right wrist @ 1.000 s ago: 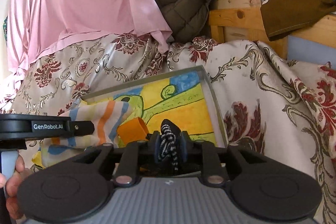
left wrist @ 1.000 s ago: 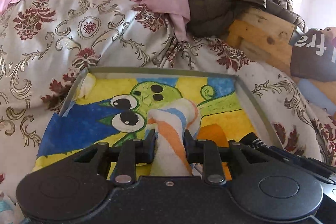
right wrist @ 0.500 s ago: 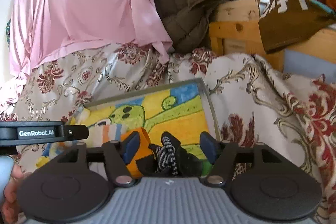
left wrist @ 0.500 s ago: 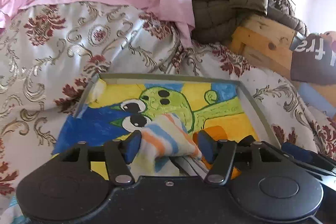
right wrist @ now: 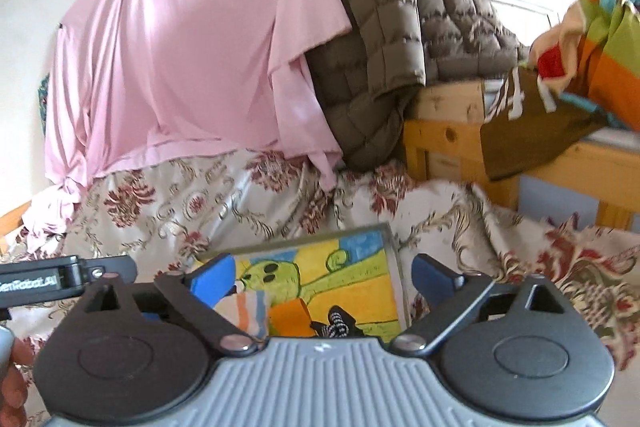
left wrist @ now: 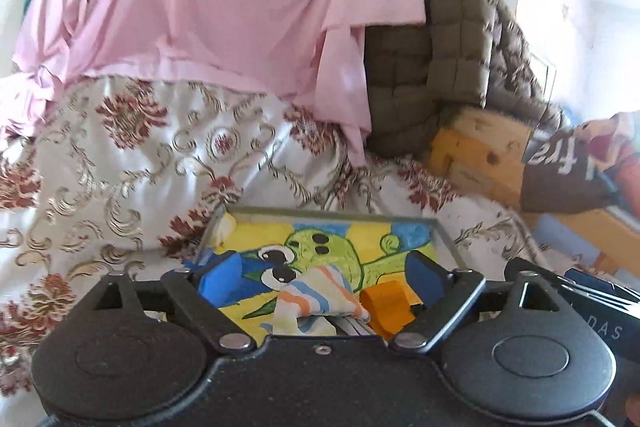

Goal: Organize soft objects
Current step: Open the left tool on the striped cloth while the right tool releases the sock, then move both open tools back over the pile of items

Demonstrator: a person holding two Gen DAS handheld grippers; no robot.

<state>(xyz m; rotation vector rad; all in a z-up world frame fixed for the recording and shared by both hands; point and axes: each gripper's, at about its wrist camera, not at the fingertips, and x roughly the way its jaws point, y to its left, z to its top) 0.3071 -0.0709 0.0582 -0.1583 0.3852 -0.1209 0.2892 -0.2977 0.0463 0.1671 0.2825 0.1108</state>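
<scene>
A shallow tray with a yellow, blue and green cartoon picture lies on the flowered bedspread. In it lie a striped cloth, an orange soft block and a black-and-white knitted piece. My left gripper is open, pulled back above the striped cloth. My right gripper is open, raised above the tray, with the orange block and striped cloth below it.
A flowered bedspread covers the bed. A pink sheet and a brown quilted jacket hang behind. A wooden frame with a brown cloth stands at the right. The left gripper's body shows at the left.
Both grippers opened and let go: the left released the striped cloth, the right the black-and-white piece. Both then drew back and up from the tray.
</scene>
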